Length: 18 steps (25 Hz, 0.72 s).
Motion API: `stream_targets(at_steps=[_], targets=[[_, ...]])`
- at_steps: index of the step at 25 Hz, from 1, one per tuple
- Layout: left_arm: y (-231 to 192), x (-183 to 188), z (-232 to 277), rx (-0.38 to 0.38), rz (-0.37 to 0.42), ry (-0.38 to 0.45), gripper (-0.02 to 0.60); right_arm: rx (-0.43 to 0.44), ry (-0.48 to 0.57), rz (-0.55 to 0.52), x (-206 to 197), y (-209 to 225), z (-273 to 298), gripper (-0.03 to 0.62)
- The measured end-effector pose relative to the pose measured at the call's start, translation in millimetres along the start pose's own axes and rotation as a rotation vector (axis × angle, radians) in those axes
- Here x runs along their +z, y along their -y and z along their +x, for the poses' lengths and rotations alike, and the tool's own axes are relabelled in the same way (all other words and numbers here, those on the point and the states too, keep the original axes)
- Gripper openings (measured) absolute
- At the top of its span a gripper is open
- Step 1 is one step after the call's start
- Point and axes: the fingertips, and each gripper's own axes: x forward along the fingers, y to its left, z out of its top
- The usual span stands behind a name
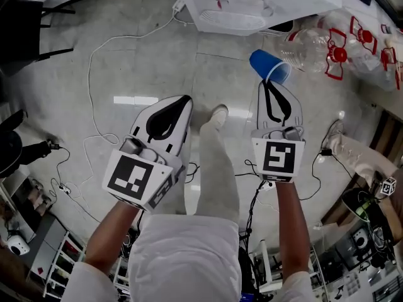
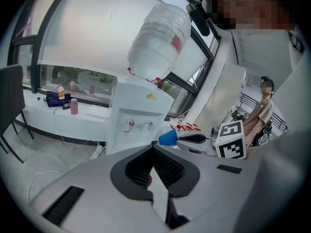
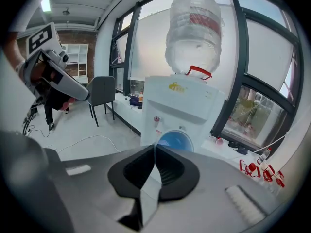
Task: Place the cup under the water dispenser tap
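Observation:
A blue cup [image 1: 269,65] lies on its side in the air, its rim pinched by my right gripper [image 1: 271,84], which is shut on it. In the right gripper view the cup's open mouth [image 3: 175,142] faces me just beyond the gripper [image 3: 154,147], in front of the white water dispenser [image 3: 181,111] with its two taps. The dispenser [image 1: 252,5] fills the top of the head view. My left gripper [image 1: 184,100] hangs beside the right one, jaws shut and holding nothing. The left gripper view shows the gripper [image 2: 154,149], the cup [image 2: 168,138] and the dispenser [image 2: 138,113].
White and black cables [image 1: 94,74] trail over the tiled floor. Empty water bottles with red handles [image 1: 337,49] lie right of the dispenser. A dark chair [image 3: 102,93] stands by the window ledge. A person [image 2: 262,113] sits at the far right. Shelves [image 1: 38,257] crowd the lower edges.

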Motion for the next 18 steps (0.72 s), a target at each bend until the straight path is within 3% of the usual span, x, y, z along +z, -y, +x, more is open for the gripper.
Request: stream_targets(at_steps=[18], targets=[[-36,-36,71,0.032,-0.013,-0.015,0.002,0.009,-0.089,-0.088,-66,18,89,0.021]])
